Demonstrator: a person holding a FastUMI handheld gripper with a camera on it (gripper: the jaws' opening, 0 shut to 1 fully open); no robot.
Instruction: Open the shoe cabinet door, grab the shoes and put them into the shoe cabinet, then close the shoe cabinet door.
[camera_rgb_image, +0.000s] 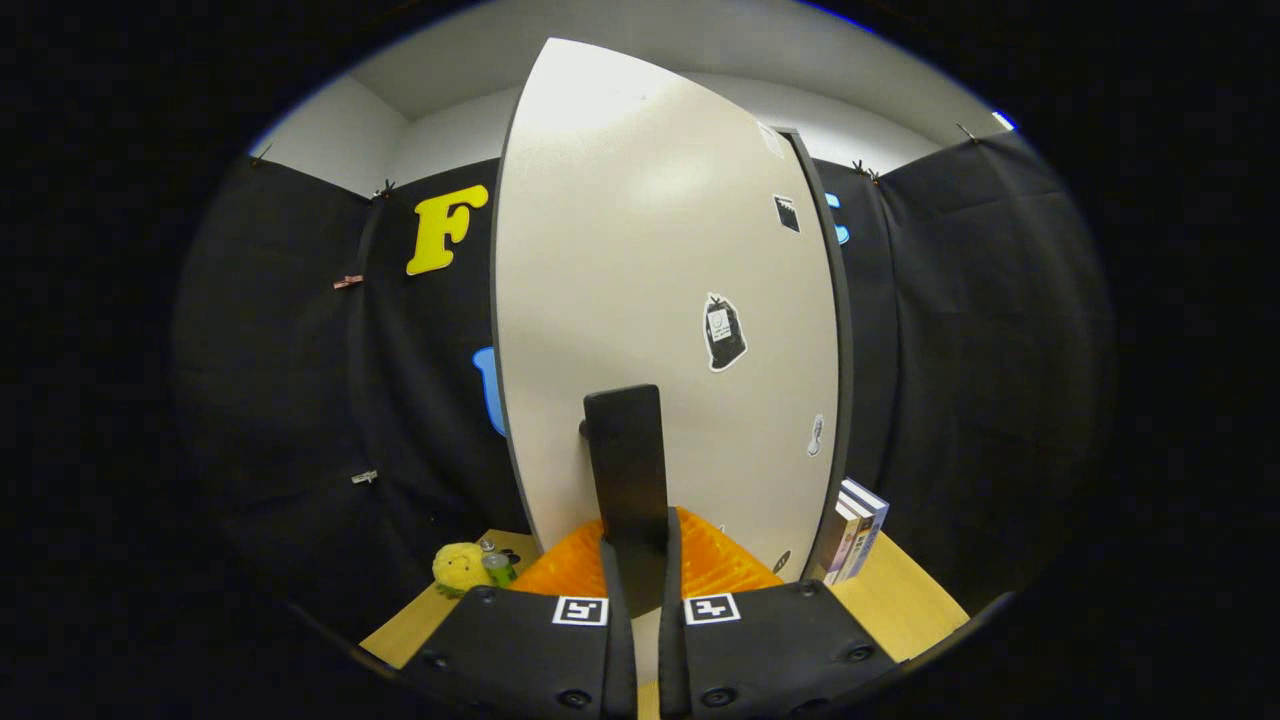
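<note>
**Gripping the door handle: the cabinet door is the step in hand**

Looking along the fingers in the gripper view, the gripper (637, 560) is drawn nearly together around a dark upright handle (626, 470) that rises between them. Both fingers (612, 590) appear to press its lower end, though the contact itself is hard to see. The handle is fixed to the shoe cabinet door (660, 300), a pale panel with a few stickers standing right ahead, its dark edge visible down each side. Whether the door is flush shut or partly swung, I cannot tell.

Beyond the fingertips, low against the door, lies something orange and ribbed (715, 565); what it is remains unclear. A yellow plush toy (459, 567) and a small can (496, 566) sit to the left on the wooden table (900, 600), and a few books (852, 540) lean just right of the door.

The shoes cannot be picked out here, so I judge the work to be on the door. The next move likely calls for a steady pull or push along the hinge arc, keeping the pinch firm so the handle does not slip.
</note>
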